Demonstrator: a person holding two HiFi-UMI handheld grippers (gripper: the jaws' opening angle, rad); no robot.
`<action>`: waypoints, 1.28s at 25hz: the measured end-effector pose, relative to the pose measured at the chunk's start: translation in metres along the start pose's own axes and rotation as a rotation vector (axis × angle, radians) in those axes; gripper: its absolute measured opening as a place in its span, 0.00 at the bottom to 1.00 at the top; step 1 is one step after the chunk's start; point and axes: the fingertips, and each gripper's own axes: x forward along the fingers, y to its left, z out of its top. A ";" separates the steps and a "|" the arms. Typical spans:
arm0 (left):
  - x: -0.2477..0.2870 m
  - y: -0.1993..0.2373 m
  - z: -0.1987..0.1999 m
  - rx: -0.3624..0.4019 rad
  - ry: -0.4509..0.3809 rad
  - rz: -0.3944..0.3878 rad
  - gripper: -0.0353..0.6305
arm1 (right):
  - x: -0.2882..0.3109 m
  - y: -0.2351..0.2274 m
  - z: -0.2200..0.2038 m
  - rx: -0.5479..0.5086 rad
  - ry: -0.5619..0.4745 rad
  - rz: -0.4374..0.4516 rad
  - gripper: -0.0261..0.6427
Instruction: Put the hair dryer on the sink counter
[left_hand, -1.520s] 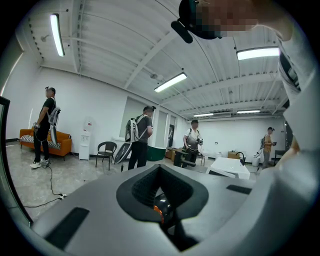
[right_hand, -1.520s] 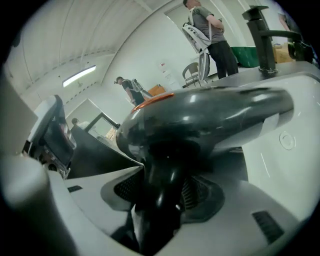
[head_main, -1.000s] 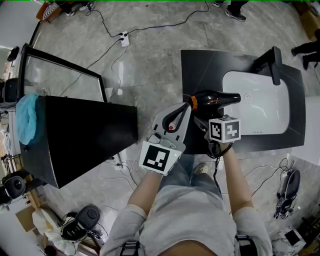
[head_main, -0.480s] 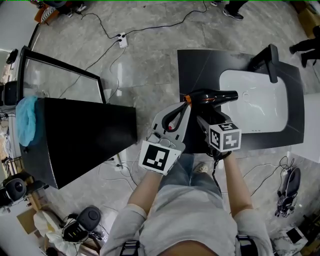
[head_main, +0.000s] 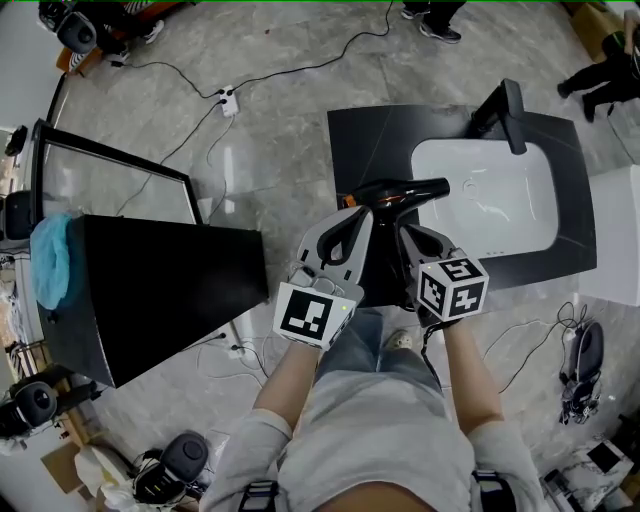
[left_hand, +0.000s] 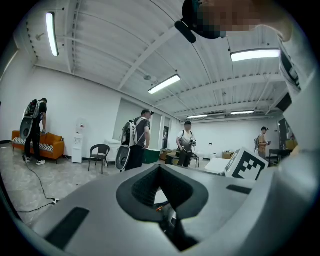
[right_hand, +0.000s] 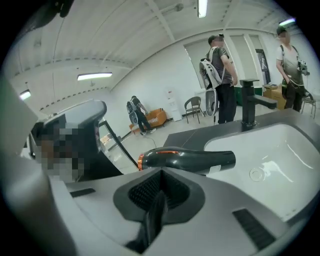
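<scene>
The black hair dryer (head_main: 398, 191) with an orange ring lies on the dark sink counter (head_main: 365, 140), just left of the white basin (head_main: 485, 195). In the right gripper view the hair dryer (right_hand: 187, 159) rests a little ahead of the jaws, nozzle toward the basin. My right gripper (head_main: 406, 232) is shut and empty, a short way back from the dryer. My left gripper (head_main: 352, 210) looks shut too, its tips close to the dryer's orange end. A glimpse of orange shows through the gap in the left gripper (left_hand: 161, 172).
A black faucet (head_main: 505, 112) stands behind the basin. A tall black cabinet (head_main: 150, 290) with a blue cloth (head_main: 52, 260) and a glass-panelled frame (head_main: 110, 170) stand at the left. A power strip (head_main: 228, 100) and cables lie on the floor. Several people stand farther off.
My right gripper has drawn back from the hair dryer toward the person, leaving it lying on the counter. The left gripper has stayed near the dryer's orange end.
</scene>
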 end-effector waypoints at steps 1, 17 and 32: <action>0.001 -0.004 0.000 0.003 0.007 -0.006 0.07 | -0.007 0.000 0.004 0.002 -0.020 0.005 0.05; 0.013 -0.098 0.038 0.058 -0.062 -0.130 0.07 | -0.144 0.010 0.064 -0.138 -0.309 -0.043 0.05; -0.004 -0.165 0.066 0.118 -0.106 -0.186 0.07 | -0.257 0.016 0.085 -0.213 -0.506 -0.126 0.05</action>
